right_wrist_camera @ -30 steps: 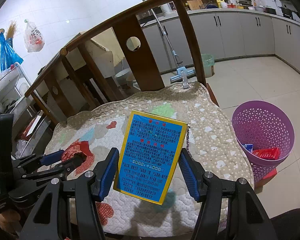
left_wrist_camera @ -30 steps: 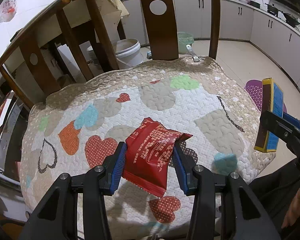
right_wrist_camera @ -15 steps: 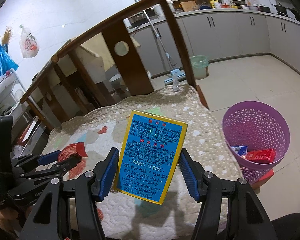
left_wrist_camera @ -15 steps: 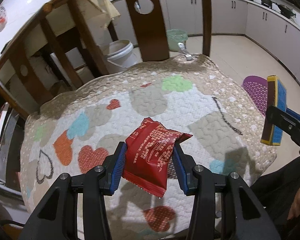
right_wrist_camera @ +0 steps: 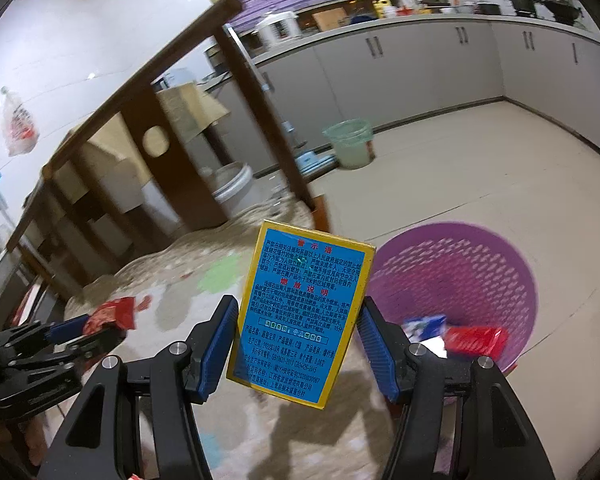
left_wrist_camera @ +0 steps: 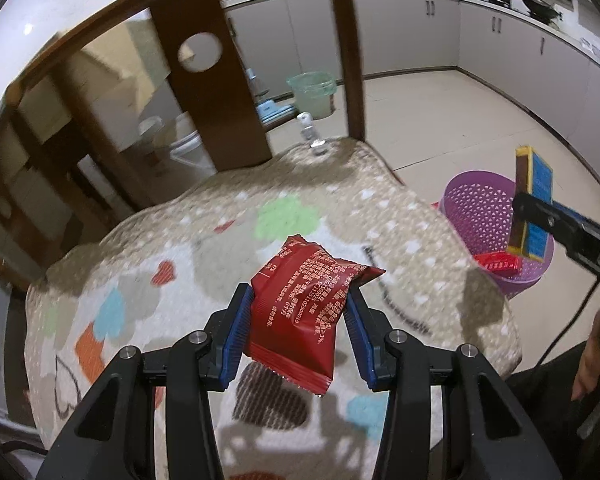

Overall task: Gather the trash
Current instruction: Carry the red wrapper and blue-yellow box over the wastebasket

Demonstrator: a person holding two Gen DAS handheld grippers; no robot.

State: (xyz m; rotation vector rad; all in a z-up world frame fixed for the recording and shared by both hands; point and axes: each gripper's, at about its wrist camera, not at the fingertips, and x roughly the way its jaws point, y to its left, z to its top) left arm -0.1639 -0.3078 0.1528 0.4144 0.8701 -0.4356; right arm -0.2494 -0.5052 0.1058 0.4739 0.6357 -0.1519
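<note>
My left gripper [left_wrist_camera: 298, 300] is shut on a red snack wrapper [left_wrist_camera: 308, 304], held up over the quilted chair cushion [left_wrist_camera: 228, 240]. In the right wrist view that wrapper [right_wrist_camera: 112, 314] shows at the far left in the left gripper [right_wrist_camera: 86, 330]. My right gripper [right_wrist_camera: 296, 312] is shut on a flat blue box with a yellow border [right_wrist_camera: 300, 312], upright, beside the purple basket [right_wrist_camera: 480, 264]. The left wrist view shows the box [left_wrist_camera: 534, 204] edge-on over the basket [left_wrist_camera: 476, 200]. A red pack [right_wrist_camera: 476, 340] and a blue-white wrapper [right_wrist_camera: 424, 326] lie in the basket.
The wooden chair back [left_wrist_camera: 204, 92] rises behind the cushion. On the tiled floor stand a pale green bin [right_wrist_camera: 350, 142] and a white bucket [right_wrist_camera: 232, 184]. Grey kitchen cabinets [right_wrist_camera: 460, 64] line the far wall. A person's hand [left_wrist_camera: 592, 356] is at the right edge.
Both grippers have swung to the right across the cushion with their loads. The purple basket has come closer, and the blue box now hangs at its rim.
</note>
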